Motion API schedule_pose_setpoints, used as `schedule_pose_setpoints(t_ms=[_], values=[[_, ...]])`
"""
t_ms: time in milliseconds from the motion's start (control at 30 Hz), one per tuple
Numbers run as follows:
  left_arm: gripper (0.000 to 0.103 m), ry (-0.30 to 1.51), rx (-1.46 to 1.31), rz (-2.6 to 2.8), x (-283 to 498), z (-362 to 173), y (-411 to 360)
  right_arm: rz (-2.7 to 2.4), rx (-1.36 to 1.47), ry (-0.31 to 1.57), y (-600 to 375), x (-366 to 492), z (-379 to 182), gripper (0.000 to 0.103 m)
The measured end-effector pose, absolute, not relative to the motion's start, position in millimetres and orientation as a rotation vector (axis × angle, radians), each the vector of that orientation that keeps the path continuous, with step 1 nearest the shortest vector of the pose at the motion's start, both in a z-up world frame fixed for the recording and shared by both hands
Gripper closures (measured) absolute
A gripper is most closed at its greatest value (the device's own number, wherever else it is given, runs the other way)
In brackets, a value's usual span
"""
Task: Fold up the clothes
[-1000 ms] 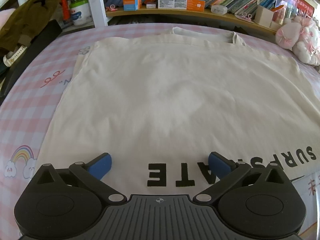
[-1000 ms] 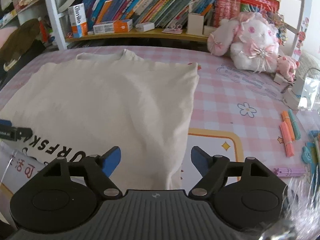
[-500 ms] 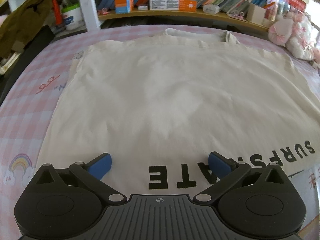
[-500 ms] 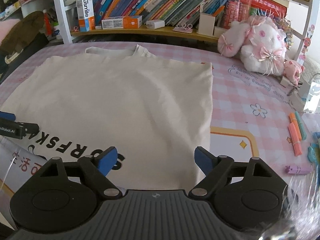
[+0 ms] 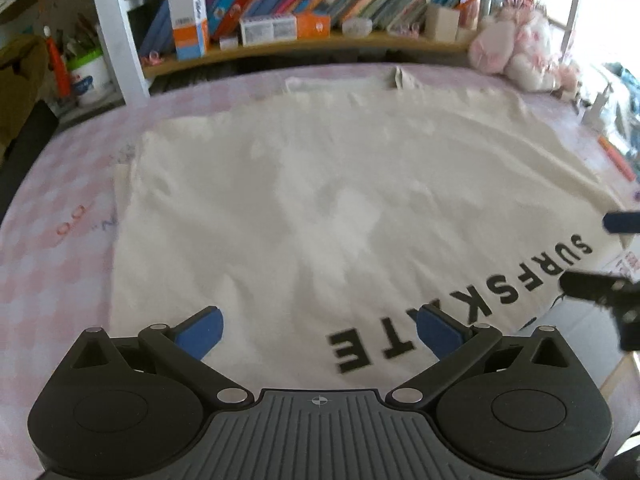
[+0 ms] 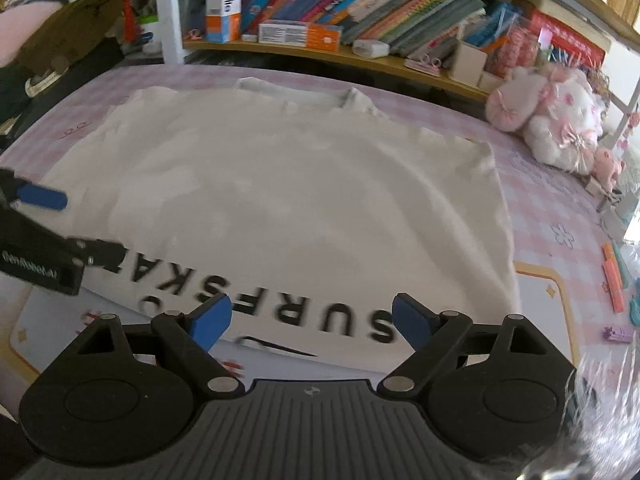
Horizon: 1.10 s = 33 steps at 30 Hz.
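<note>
Right wrist: pink checked tabletop (image 6: 532, 184) below a crowded bookshelf (image 6: 360, 4).

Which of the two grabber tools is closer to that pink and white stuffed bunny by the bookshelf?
The right gripper. The stuffed bunny sits beyond the cream T-shirt on its side, whereas the left gripper hovers over the shirt's opposite half, with the bunny far across.

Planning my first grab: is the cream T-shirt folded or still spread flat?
Spread flat: the cream T-shirt lies open on the table, collar far, lettering near.
</note>
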<state>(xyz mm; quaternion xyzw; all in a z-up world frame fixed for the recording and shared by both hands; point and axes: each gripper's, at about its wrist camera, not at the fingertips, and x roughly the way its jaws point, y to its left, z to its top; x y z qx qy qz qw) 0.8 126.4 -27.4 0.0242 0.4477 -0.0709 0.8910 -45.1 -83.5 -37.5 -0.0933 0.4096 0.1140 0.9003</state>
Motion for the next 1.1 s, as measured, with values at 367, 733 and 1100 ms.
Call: schedule_pose_setpoints(t_ms=[367,733,1100], values=[[0.0,0.896,-0.05,-0.158,-4.8,-18.5,196.2,0.206,-0.239,0.848,-14.6,-51.9,-37.8,0.016],[0.0,0.89,-0.214,-0.153,-14.5,-18.0,260.2,0.482,-0.386,0.789,74.8,-32.3,-29.2,0.016],[0.0,0.886,-0.49,-0.119,-14.2,-33.3,311.7,0.749,-0.556,0.753,144.6,-30.4,-34.5,0.019]])
